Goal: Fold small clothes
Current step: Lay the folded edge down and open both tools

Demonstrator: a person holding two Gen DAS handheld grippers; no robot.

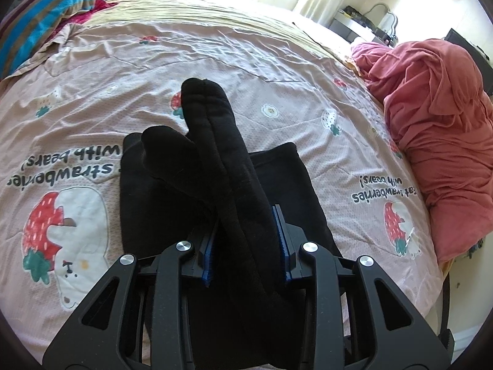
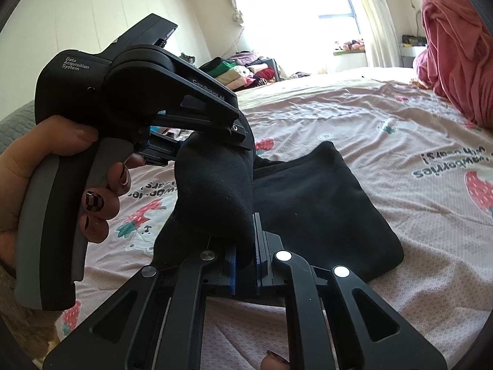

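We have the left gripper (image 1: 246, 240) clamped on the black socks (image 1: 212, 141). Our right gripper (image 2: 245, 265) is clamped on their near end, above the black garment (image 2: 323, 209) on the bedspread (image 2: 354, 117).

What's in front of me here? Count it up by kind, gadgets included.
Handheld grippers: 2, the left gripper and the right gripper
Black sock bundle, clamped by both: 1
Black folded garment, lying flat: 1
Pink-red cloth heap: 1
Total: 5
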